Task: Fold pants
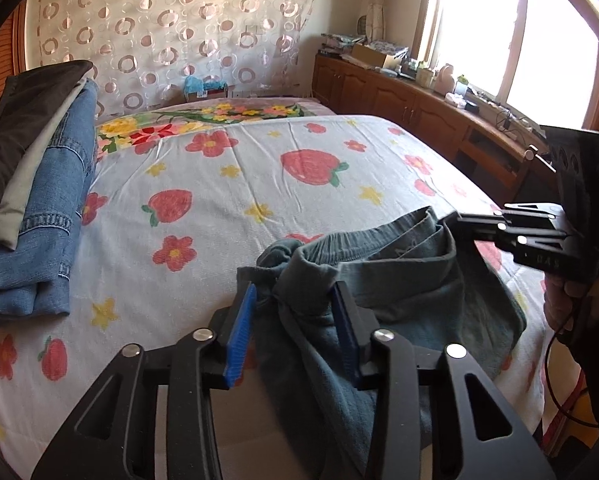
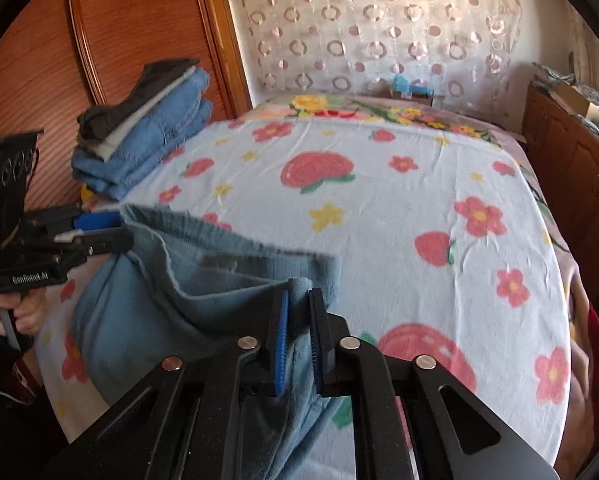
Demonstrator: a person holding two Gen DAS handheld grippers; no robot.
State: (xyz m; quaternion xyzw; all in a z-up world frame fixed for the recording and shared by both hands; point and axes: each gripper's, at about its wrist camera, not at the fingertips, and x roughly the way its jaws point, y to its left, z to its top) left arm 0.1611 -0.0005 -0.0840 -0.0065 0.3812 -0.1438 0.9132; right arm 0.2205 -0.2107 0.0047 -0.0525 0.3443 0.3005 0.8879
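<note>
The grey-blue cotton pants (image 1: 379, 276) hang bunched over the strawberry-and-flower printed bed sheet (image 1: 219, 184), held at the waistband. The left gripper (image 1: 295, 304), partly closed, has waistband fabric gathered between its blue pads. The right gripper (image 2: 299, 312) is clamped tight on the opposite waistband edge.

**Daylight from the window, fisheye bend, some motion blur**

Strong daylight enters through the window (image 1: 511, 40), which is blown out to white in the left wrist view and lights the bedspread (image 1: 227, 184) evenly, with only soft shadows. Both views bow hard toward the edges and end in dark rounded corners. The right wrist view is softer: the teal pants (image 2: 203, 280) show a smeared upper edge, and the folded clothes stack (image 2: 147, 128) looks slightly blurred.
</note>
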